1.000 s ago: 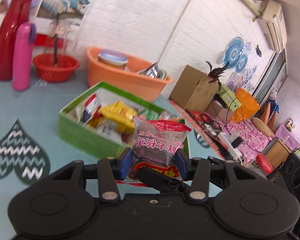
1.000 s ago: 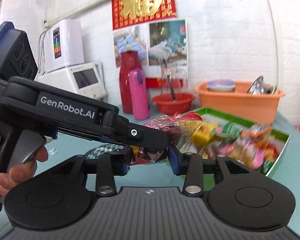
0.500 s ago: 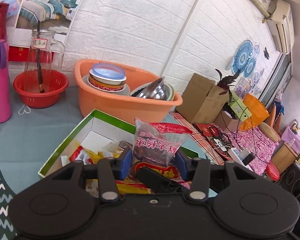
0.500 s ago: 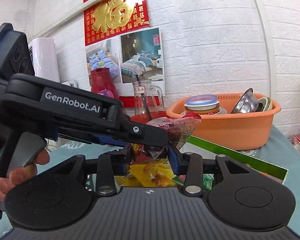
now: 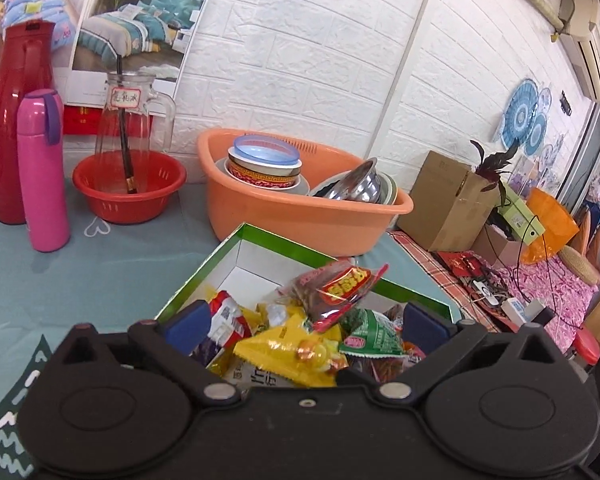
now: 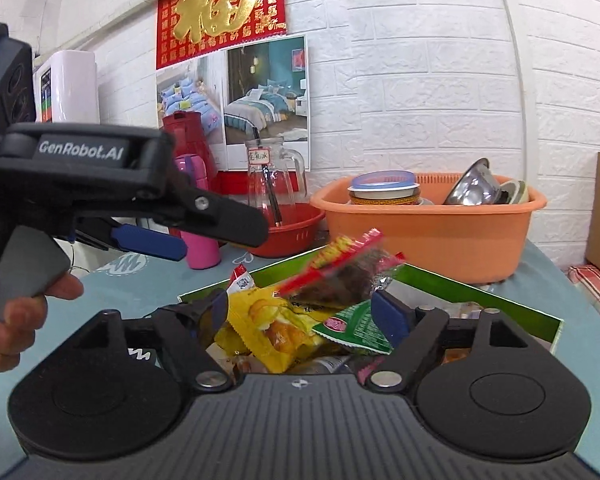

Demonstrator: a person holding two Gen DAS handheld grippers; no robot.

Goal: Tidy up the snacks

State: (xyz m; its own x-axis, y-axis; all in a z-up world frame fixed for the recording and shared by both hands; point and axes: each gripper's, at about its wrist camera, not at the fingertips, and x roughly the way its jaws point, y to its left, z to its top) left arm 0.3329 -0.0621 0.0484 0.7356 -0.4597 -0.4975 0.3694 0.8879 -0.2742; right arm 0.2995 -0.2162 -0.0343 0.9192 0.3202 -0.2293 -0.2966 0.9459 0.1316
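The red snack packet [image 5: 336, 292] is blurred in the right wrist view, so its print is hard to read there. The lower part of the green box [image 5: 220, 258] is hidden behind the bodies of both claws, and the snacks at the bottom of the pile cannot be made out.

The left claw [image 5: 306, 320] is opening; its blue pads [image 5: 188, 318] stand wide apart and touch nothing. The red snack packet lies tilted just ahead of this claw, between the lines of its two pads but free of them, on top of the other snacks in the box. A yellow packet [image 5: 296, 346] and a green packet [image 5: 374, 336] lie right under it, nearer to the claw.

The right claw [image 6: 304, 312] is opening too, spread wide, with the red packet above and just ahead of the gap, not pinched. Left of this claw a hand [image 6: 16, 312] holds the left claw's grip. Beyond both claws an orange basin [image 5: 300, 212] with bowls stands on the surface [image 5: 112, 264].
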